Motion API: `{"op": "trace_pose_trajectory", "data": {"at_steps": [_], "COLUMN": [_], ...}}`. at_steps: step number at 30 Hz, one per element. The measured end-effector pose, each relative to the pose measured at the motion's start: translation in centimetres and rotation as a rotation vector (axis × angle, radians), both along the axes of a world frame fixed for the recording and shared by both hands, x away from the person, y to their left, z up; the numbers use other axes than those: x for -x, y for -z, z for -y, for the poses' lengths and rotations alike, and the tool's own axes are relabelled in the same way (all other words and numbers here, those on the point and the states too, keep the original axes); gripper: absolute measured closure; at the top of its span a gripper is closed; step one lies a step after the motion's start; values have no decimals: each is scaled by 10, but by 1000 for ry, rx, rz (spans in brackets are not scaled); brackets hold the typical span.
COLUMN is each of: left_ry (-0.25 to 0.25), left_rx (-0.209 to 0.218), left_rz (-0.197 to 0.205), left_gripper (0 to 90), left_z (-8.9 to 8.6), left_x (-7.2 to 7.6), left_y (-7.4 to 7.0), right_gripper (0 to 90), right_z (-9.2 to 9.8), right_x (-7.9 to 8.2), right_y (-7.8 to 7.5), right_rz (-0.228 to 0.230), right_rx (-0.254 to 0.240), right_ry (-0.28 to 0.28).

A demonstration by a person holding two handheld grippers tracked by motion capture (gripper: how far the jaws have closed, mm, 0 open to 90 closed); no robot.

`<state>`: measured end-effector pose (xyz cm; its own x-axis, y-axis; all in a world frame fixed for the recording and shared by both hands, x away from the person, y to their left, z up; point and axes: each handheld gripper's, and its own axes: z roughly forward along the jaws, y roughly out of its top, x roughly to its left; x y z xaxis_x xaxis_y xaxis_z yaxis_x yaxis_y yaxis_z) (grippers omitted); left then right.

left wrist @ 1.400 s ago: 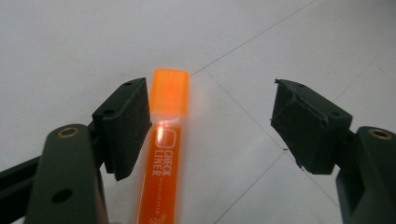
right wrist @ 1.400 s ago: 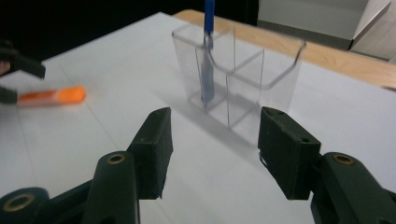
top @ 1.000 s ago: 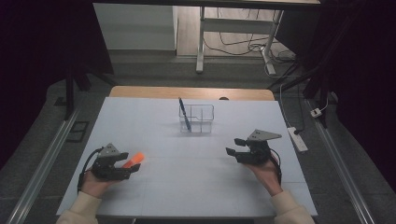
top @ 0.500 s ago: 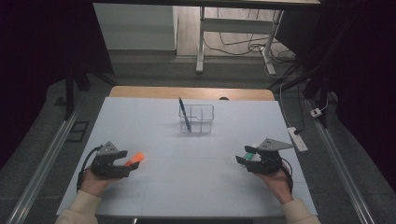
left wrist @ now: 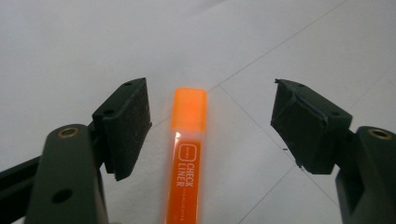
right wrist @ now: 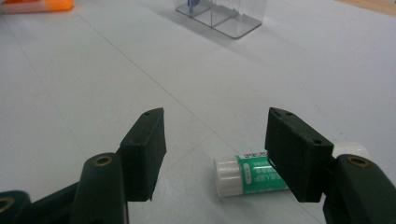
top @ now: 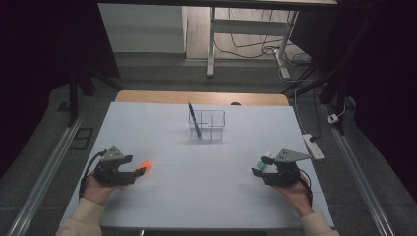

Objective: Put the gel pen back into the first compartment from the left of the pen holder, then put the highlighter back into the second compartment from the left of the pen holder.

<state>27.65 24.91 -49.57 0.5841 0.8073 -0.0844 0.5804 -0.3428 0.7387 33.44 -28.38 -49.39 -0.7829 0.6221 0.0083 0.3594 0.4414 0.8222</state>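
Orange highlighter (left wrist: pixel 187 149) lies flat on the counter (top: pixel 206 196) between the jaws of the left tongs (top: pixel 139 171), cap end pointing away from the hand. Jaws stand wide; there is a gap between each pad and the barrel, so nothing is gripped yet. In the left gripper view the pen sits nearer one jaw than the other, roughly in line with the jaws.

Green-and-white glue stick (right wrist: pixel 250 176) lies on its side by the right tongs (right wrist: pixel 215 154). Its far end is hidden behind one jaw and its near cap reaches into the gap. These jaws have just been opening and stand wide; the stick is only partly between them and is not pressed.

Step in hand, as I judge it: both tongs are set for a pick-up, one item each. Next move on the left: close squarely on the barrel. On the right: shift sideways toward the stick to centre it, then close. A round stick could roll away if nudged off-centre.

Clear divided holder (top: pixel 207 125) stands well beyond both tongs, near the middle of the counter's far part. A blue pen (top: pixel 194 120) leans upright in its left compartment; the other compartments look empty. It is the likely destination for both items.
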Motion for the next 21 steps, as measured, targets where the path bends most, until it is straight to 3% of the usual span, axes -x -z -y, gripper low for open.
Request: {"op": "trace_pose_trajectory", "data": {"at_steps": [8, 21], "left_ry": [18, 11], "left_rx": [-57, -94], "left_rz": [-38, -96], "left_gripper": [279, 276], "left_z": [2, 6], "left_x": [-6, -20], "left_y": [-6, -13], "right_gripper": [367, 367], "right_z": [-1, -1], "right_x": [2, 2], "right_y": [3, 2], "right_rz": [-3, -5], "right_rx": [21, 8], "right_ry": [-22, -31]}}
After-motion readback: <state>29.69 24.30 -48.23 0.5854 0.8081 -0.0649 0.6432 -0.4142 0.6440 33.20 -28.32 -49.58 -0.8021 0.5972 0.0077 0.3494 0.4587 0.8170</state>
